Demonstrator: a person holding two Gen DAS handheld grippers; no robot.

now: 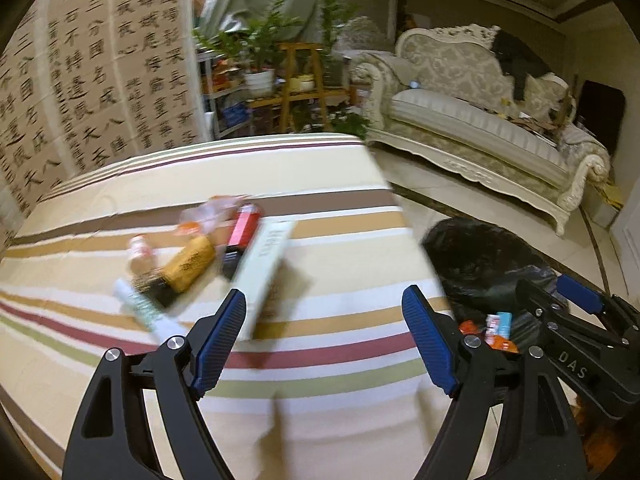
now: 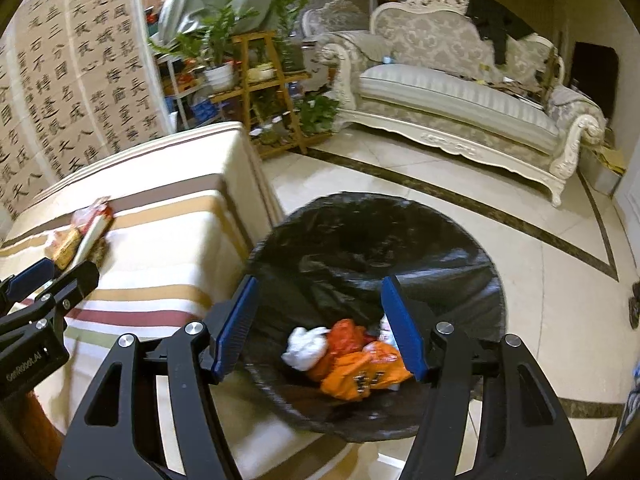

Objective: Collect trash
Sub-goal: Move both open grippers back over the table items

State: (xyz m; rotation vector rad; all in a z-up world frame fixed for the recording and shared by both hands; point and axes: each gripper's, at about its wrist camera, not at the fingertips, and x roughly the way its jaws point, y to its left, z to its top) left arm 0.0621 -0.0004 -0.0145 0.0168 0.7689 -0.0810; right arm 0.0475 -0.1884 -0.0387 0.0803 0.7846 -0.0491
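A pile of trash lies on the striped table: a long white box, a red box, a yellow packet, a white tube and crumpled wrappers. My left gripper is open and empty above the table, just short of the white box. My right gripper is open and empty over the black-lined bin, which holds an orange wrapper and a white wad. The bin also shows in the left wrist view.
The bin stands on the tiled floor beside the table's right edge. A cream sofa stands at the back right. A wooden plant stand with potted plants and a calligraphy screen stand behind the table.
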